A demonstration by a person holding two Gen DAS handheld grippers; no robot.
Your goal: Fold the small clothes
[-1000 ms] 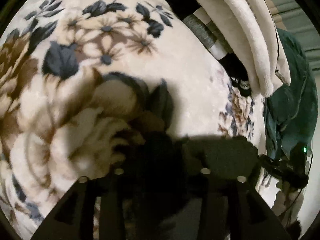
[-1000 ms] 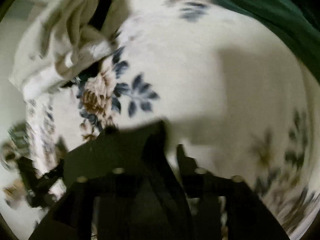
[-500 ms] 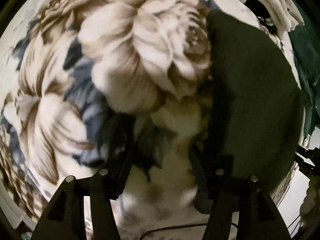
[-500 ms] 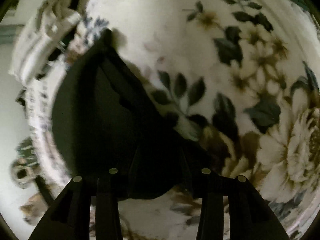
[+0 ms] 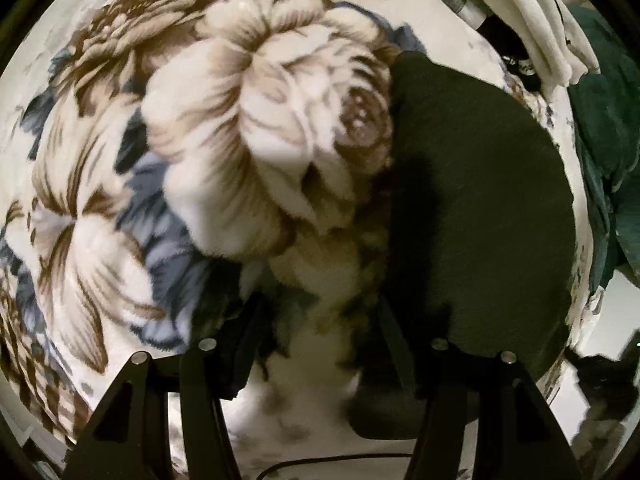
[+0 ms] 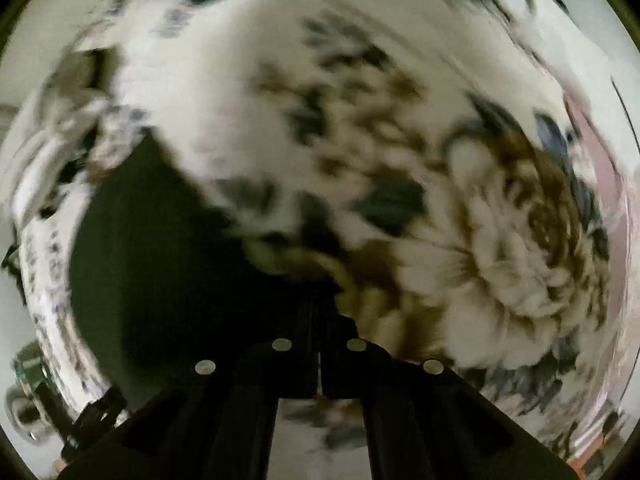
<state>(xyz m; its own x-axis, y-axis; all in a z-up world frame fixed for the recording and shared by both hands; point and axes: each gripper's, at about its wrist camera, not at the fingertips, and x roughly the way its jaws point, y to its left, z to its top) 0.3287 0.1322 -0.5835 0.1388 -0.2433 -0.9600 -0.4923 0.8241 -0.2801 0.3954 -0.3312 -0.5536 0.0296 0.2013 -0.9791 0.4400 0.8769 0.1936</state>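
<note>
Fleece blanket [image 5: 248,128], plush and floral, under matte dark cloth [image 5: 480,208]; left claw [image 5: 316,344] gaping empty, right claw [image 6: 320,320] clamped tight

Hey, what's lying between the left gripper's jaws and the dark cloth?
Nothing but bare floral blanket, seen in the left wrist view; the dark cloth lies beside the left gripper.

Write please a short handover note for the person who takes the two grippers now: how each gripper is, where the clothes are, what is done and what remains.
Left gripper: open, nothing between its fingers, pointing down at the floral blanket.
Right gripper: jaws together, empty as far as the blurred right wrist view shows.
Dark garment: lies flat on the blanket, to the right of the left gripper and apart from both grippers; it looks folded, a compact rounded shape.
Pile of light clothes waits at the far edge; a green cloth lies beside it.
Done: probably the dark piece.
Left: take the next piece from the pile and fold it.
</note>
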